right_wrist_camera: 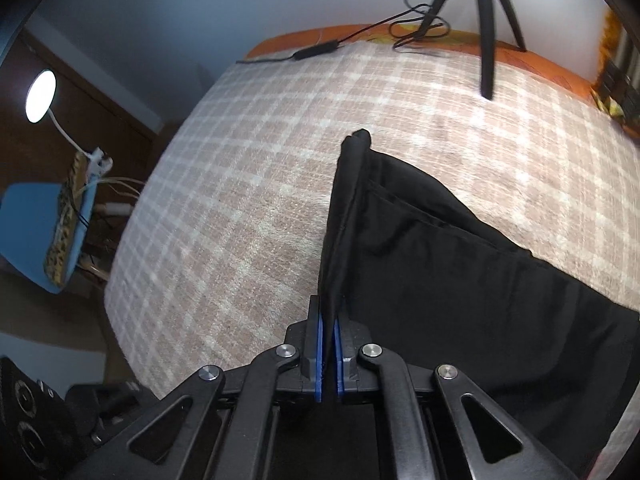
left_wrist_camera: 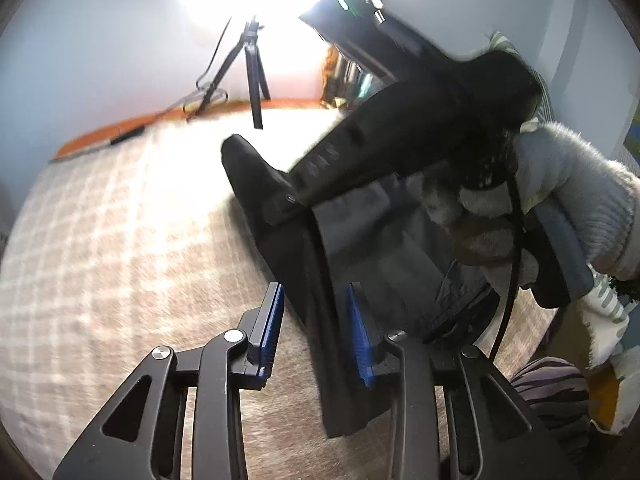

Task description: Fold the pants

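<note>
Black pants [left_wrist_camera: 360, 240] lie partly on a beige checked bed cover [left_wrist_camera: 120, 220]. In the left wrist view my left gripper [left_wrist_camera: 316, 300] is open, its blue pads either side of a hanging strip of the pants near the cover. The right gripper's black body [left_wrist_camera: 400, 128] crosses above, held by a hand in a grey sleeve. In the right wrist view my right gripper [right_wrist_camera: 329, 320] is shut on a folded edge of the pants [right_wrist_camera: 440, 264], which is lifted off the bed cover [right_wrist_camera: 240, 200] and drapes down to the right.
A black tripod [left_wrist_camera: 252, 68] with a cable stands at the far edge of the bed, also in the right wrist view [right_wrist_camera: 486, 20]. An orange sheet edge [right_wrist_camera: 320, 36] borders the far side. A blue chair [right_wrist_camera: 36, 232] and a lamp [right_wrist_camera: 40, 96] are left of the bed.
</note>
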